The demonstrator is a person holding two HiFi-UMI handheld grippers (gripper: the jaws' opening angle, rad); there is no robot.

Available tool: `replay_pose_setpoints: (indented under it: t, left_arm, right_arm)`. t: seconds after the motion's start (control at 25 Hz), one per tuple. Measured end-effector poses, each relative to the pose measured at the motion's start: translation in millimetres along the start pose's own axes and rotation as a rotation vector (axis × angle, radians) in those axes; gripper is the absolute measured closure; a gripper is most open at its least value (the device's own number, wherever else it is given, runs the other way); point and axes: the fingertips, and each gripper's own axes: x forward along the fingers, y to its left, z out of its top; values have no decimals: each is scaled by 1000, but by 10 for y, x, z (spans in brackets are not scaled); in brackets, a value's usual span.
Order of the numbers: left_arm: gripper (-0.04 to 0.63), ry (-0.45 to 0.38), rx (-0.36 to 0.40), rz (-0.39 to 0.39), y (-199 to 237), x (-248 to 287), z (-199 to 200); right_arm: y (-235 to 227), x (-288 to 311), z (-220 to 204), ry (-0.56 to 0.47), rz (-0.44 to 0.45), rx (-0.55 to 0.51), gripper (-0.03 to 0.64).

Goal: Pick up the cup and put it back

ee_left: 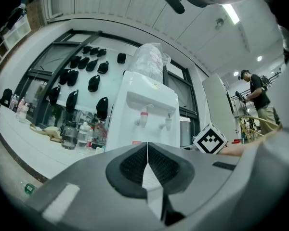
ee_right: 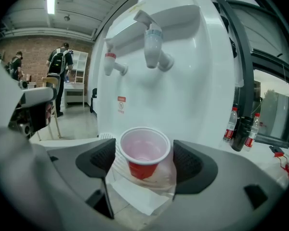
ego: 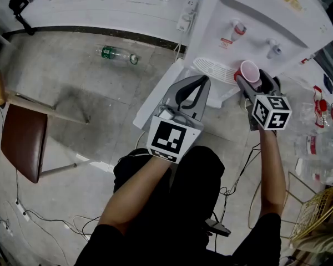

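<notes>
1. Standing spread, the right gripper (ee_right: 147,159) has its dark ribbed pads (ee_right: 102,159) on either side of a red plastic cup (ee_right: 143,153) with a pale pink inside. A thin gap shows at each pad, so neither presses on the cup.
2. Left gripper (ee_left: 147,163): jaws pressed together, the pads meeting along one line, nothing between them. In the head view it (ego: 198,87) sits left of the right gripper (ego: 254,85), apart from it, tips over the edge of the dispenser's base.
3. The cup (ego: 249,71) is upright, mouth up, on the white slotted drip tray (ego: 211,70) of a white water dispenser (ee_right: 197,85). It stands below the taps: a grey-blue tap (ee_right: 153,42) above it and a red-handled tap (ee_right: 111,61) off to the left.
4. A black-and-white marker cube (ego: 272,112) rides on the right gripper. A matching marker cube (ego: 169,137) rides on the left one.
5. A clear plastic bottle with a green label (ego: 117,55) lies on its side on the grey concrete floor (ego: 89,93), well apart from the dispenser.
6. A brown-seated chair (ego: 22,143) stands at the far left. A long white table (ego: 100,7) runs along the top of the head view.
7. Red-labelled bottles (ee_right: 231,124) stand right of the dispenser. A person in dark clothes (ee_right: 62,66) stands far behind, by a brick wall.
</notes>
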Motion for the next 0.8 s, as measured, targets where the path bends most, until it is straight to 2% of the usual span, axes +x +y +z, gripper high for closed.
replay_pose_setpoints:
  t: [0.2, 0.32, 0.48, 0.6, 0.72, 0.8]
  left_arm:
    - [588, -6, -13, 3, 14, 35, -11]
    - [588, 5, -28, -12, -19, 88, -67]
    - [588, 7, -22, -34, -10, 136, -67]
    - [588, 43, -12, -30, 21, 143, -203]
    - [588, 103, -82, -72, -56, 151, -318]
    - [588, 131, -114, -96, -121, 146, -209]
  right_arm:
    - [40, -168, 69, -72, -11, 22, 275]
    - [55, -360, 55, -138, -39, 81, 284]
    - [119, -570, -197, -167, -111, 171, 416]
    - [280, -594, -613, -78, -120, 287, 487]
    - [473, -622, -944, 57, -114, 404, 576]
    - [590, -663, -986, 123, -110, 458, 607]
